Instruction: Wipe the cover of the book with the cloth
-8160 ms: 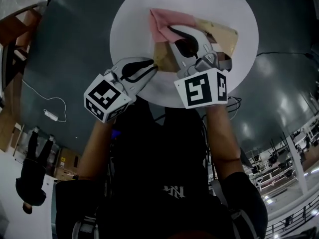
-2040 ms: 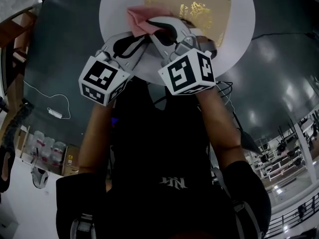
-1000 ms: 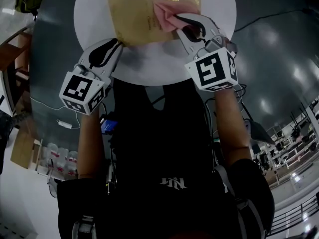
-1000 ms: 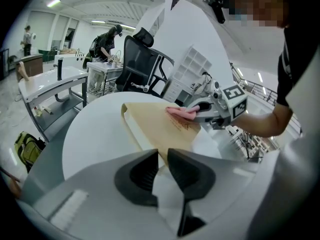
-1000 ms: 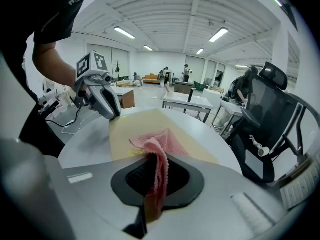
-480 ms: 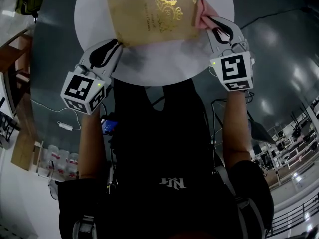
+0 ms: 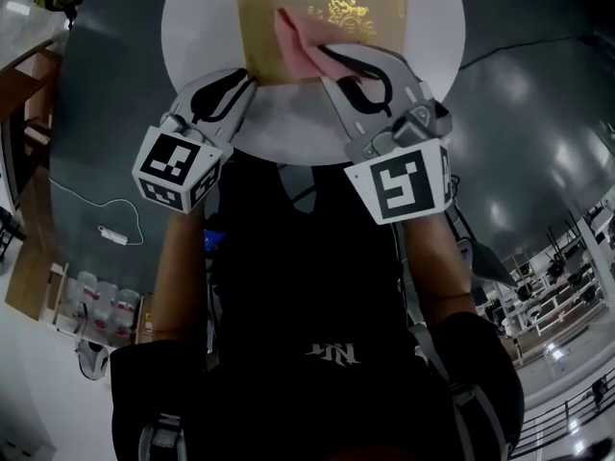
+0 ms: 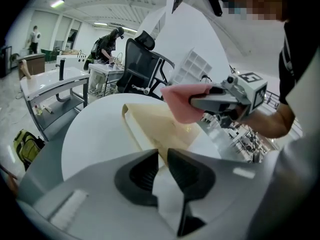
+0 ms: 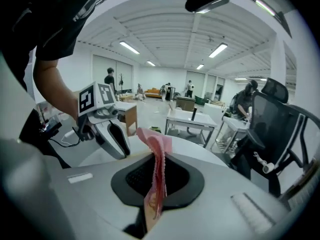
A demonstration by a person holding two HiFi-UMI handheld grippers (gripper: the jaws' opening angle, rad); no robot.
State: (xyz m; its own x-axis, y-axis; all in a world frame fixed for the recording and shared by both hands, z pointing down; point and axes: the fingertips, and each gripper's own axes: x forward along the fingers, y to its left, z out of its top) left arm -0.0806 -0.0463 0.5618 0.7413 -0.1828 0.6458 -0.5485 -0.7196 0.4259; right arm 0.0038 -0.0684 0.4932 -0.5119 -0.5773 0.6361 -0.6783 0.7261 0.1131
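Grey plastic, nearest the person: left gripper (image 8: 159,159) sits at the book's near left corner. Its jaws are drawn to a narrow slit with that corner of the book (image 7: 327,12) wedged in it. It looks like a steadying pinch, shallow bite only. Just right of it, over the book's near edge, right gripper (image 7: 329,58) has its jaws closed flat on the pink cloth (image 7: 291,48). In its own view the cloth stands up from between the jaws as a thin folded strip, held by one end. The loose end lies on the gold cover (image 7: 380,29), left of the gilt emblem (image 7: 344,10). The book lies flat, cover up, on the white round table (image 7: 437,56), with bare tabletop either side of the book and the rim beyond it out of frame. Risks, as I judge them: (1) the cloth is bunched and narrow, so a stroke may clean only a stripe and miss the emblem side and far corners; (2) a low right gripper could drag hard jaw tips across the cover instead of fabric, scuffing the gilt; (3) the shallow corner pinch acts as a pivot, so a sideways stroke may swing the book round that corner or pull it free; (4) friction on the cover could tug the strip out of the jaws, since only its end is gripped.
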